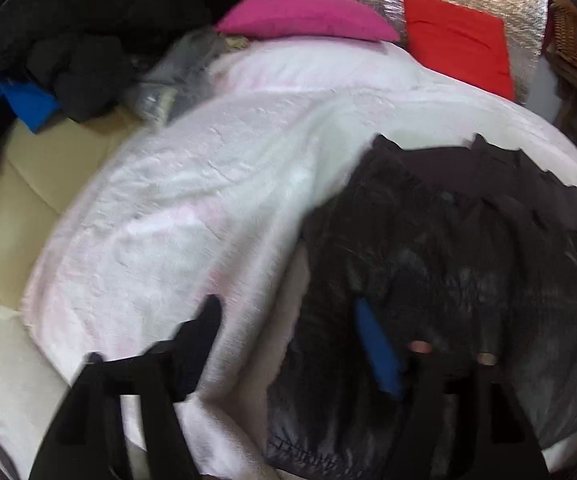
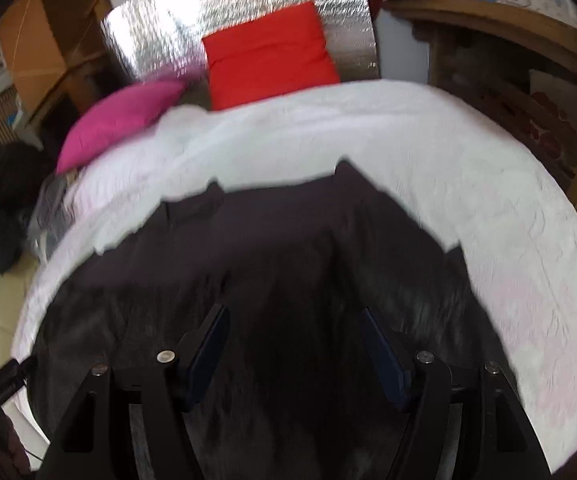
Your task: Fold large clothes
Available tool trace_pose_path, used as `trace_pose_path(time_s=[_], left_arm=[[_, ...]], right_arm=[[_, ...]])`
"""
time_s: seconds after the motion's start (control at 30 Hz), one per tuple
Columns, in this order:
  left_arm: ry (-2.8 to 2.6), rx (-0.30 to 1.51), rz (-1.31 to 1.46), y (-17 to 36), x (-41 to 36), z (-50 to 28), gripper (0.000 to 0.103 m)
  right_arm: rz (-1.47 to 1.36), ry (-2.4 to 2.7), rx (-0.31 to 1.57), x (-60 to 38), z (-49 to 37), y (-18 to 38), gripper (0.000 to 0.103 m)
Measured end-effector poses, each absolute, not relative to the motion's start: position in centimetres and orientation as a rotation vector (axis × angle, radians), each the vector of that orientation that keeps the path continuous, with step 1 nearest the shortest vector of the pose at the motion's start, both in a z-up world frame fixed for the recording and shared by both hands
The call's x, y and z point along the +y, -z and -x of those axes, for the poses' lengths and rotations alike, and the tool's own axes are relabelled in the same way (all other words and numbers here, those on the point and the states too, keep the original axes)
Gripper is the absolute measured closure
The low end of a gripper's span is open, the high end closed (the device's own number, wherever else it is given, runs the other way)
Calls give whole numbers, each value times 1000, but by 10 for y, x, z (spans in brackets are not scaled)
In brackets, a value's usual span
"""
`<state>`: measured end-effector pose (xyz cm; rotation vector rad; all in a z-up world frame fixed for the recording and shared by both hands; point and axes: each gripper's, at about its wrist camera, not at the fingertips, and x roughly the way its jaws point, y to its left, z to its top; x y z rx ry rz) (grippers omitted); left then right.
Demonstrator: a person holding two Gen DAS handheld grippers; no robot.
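- Dark garment lies spread on the white blanket, on the near side of it, away from the pillows; a broad soft surface suits a large piece, since the cloth can be laid flat and creased there without sliding off

- seen from the right wrist view, its far edge is uneven, with a raised corner toward the red pillow; I judge it is not yet squared up, so folding is at an early stage

- right gripper hangs directly over the middle of the garment with its blue-padded fingers standing apart and nothing between them; probably placed there to come down on a fold line or an edge

- left gripper sits at the garment's left border, where dark cloth meets the blanket; its fingers are spread wide, one blue pad over the dark cloth and the other finger over the blanket; the blur hides whether any cloth is caught, though nothing looks clamped; that spot fits taking a side edge to carry it across

- pink pillow and the red pillow sit at the blanket's far end, well apart from the garment, so they do not hinder the fold

- heap of dark clothes lies off the blanket's far left corner, likely waiting for a turn
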<state>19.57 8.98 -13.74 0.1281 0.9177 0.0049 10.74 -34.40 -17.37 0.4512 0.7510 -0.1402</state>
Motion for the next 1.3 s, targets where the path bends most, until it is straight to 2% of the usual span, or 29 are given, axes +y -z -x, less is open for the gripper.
trace_pose_path(time_s=[0.07, 0.1, 0.13, 0.2, 0.27, 0.47, 0.53, 0.6, 0.63, 0.73, 0.97, 1.03, 1.07, 1.1, 1.13, 1.2, 1.3], left_arm=[[62, 963, -81, 143, 94, -197, 72], [71, 962, -78, 143, 93, -195, 81], [89, 955, -86, 142, 93, -193, 82], [93, 935, -110, 139, 92, -190, 83], [100, 928, -109, 136, 96, -187, 83], [109, 993, -111, 150, 104, -182, 71], [134, 971, -73, 140, 112, -179, 66], [143, 960, -3, 132, 124, -176, 36], [143, 957, 18, 129, 129, -175, 32], [128, 962, 45, 129, 139, -173, 29], [129, 1019, 16, 147, 135, -166, 30], [133, 1010, 11, 146, 134, -164, 50], [163, 1016, 39, 146, 135, -165, 71], [181, 1015, 61, 145, 136, -163, 82], [185, 1002, 65, 144, 136, -162, 84], [170, 976, 35, 139, 134, -158, 85], [139, 991, -21, 147, 130, -162, 83]], right_arm=[[-441, 156, 803, -339, -107, 187, 33], [-418, 173, 826, -335, -108, 194, 37], [-383, 188, 824, -331, -109, 195, 40], [-335, 188, 809, -328, -106, 194, 59], [-351, 182, 792, -331, -99, 192, 62], [-441, 159, 811, -358, -89, 202, 61], [-436, 142, 804, -359, -86, 195, 57], [-458, 129, 775, -364, -76, 187, 49], [-478, 133, 747, -371, -68, 182, 47], [-541, 183, 682, -397, -48, 173, 29], [-632, 259, 805, -437, -37, 207, 29], [-599, 248, 847, -431, -43, 216, 36], [-585, 240, 849, -429, -45, 217, 51], [-575, 235, 850, -426, -46, 216, 57], [-566, 245, 836, -425, -45, 213, 67], [-554, 260, 799, -424, -39, 206, 73], [-549, 273, 807, -423, -42, 210, 73]])
